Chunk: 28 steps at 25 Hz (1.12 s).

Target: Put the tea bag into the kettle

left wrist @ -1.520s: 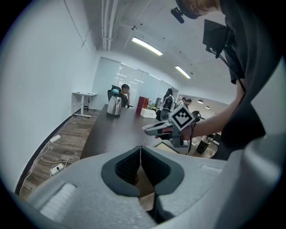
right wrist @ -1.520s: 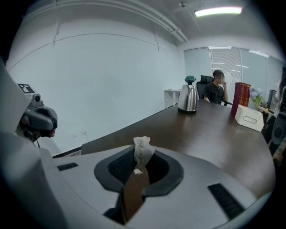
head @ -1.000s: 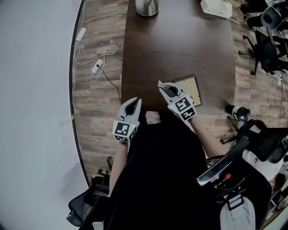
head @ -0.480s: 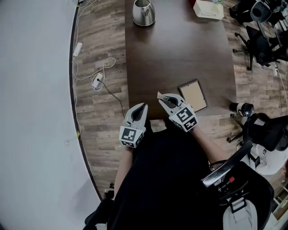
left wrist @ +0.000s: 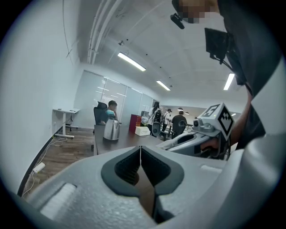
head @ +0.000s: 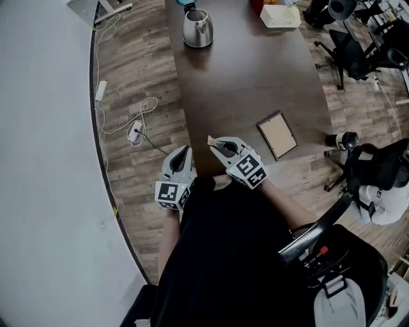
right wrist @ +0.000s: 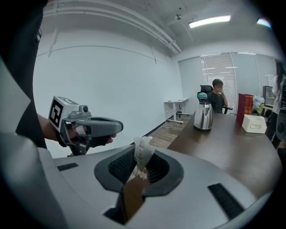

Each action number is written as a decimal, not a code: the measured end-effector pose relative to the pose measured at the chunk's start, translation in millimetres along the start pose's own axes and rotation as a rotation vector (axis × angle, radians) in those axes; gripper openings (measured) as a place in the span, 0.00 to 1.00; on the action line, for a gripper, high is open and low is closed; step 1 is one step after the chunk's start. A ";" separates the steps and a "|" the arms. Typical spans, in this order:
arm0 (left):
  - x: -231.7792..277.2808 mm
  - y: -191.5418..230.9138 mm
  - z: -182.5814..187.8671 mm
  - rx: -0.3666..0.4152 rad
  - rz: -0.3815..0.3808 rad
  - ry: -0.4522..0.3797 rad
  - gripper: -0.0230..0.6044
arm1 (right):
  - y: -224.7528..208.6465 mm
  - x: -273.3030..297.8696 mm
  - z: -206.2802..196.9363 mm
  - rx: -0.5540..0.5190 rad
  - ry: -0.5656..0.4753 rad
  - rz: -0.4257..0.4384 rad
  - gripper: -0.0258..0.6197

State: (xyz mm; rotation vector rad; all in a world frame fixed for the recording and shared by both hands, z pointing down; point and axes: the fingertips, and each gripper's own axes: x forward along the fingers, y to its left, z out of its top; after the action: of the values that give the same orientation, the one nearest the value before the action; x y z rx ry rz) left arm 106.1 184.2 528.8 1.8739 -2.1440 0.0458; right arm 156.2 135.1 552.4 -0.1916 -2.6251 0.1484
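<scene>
1. At the 6 o'clock edge of the dark surface (head: 249, 83), the right tongs (head: 215, 142) are clamped on the tea bag (right wrist: 144, 151). The bag's pale, crumpled top sticks up from between the jaws.
2. The left tongs (head: 185, 152) are just beside them at 9 o'clock, near the corner of the surface. Their jaws are pressed together with nothing between them.
3. The kettle (head: 197, 29) stands upright at the far 12 o'clock end of the surface, well apart from both tongs.
4. A framed board (head: 277, 135) lies flat at 3 o'clock of the right tongs.
5. A white box (head: 280, 16) sits at 3 o'clock of the kettle.
6. A white cable (head: 137, 124) trails over the wooden floor at 9 o'clock of the surface.
</scene>
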 end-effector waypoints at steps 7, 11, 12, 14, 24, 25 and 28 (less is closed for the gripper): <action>-28.9 29.2 -5.8 0.025 -0.052 0.005 0.05 | 32.4 32.2 10.1 0.004 0.000 -0.026 0.13; -51.6 42.4 -9.0 0.014 -0.053 0.004 0.05 | 42.8 49.4 16.5 0.014 -0.014 -0.049 0.13; -59.5 46.8 -9.6 0.011 -0.047 0.002 0.05 | 46.4 55.0 17.4 0.014 -0.015 -0.051 0.13; -75.4 57.5 -12.5 0.007 -0.027 0.003 0.05 | 53.8 67.9 19.7 0.011 -0.014 -0.047 0.13; -109.9 104.4 0.5 0.007 0.051 -0.037 0.05 | 73.9 105.0 54.0 -0.028 -0.043 -0.024 0.13; -110.5 105.7 2.4 0.008 0.054 -0.041 0.05 | 73.1 106.6 57.0 -0.032 -0.049 -0.027 0.13; -111.6 106.2 4.1 0.009 0.055 -0.040 0.05 | 69.1 110.7 59.0 -0.032 -0.055 -0.039 0.13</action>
State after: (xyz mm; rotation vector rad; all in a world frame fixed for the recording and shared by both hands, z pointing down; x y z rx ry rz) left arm 14.1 307.1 516.0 1.8352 -2.2253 0.0295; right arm 39.0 217.0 544.0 -0.1491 -2.6851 0.0990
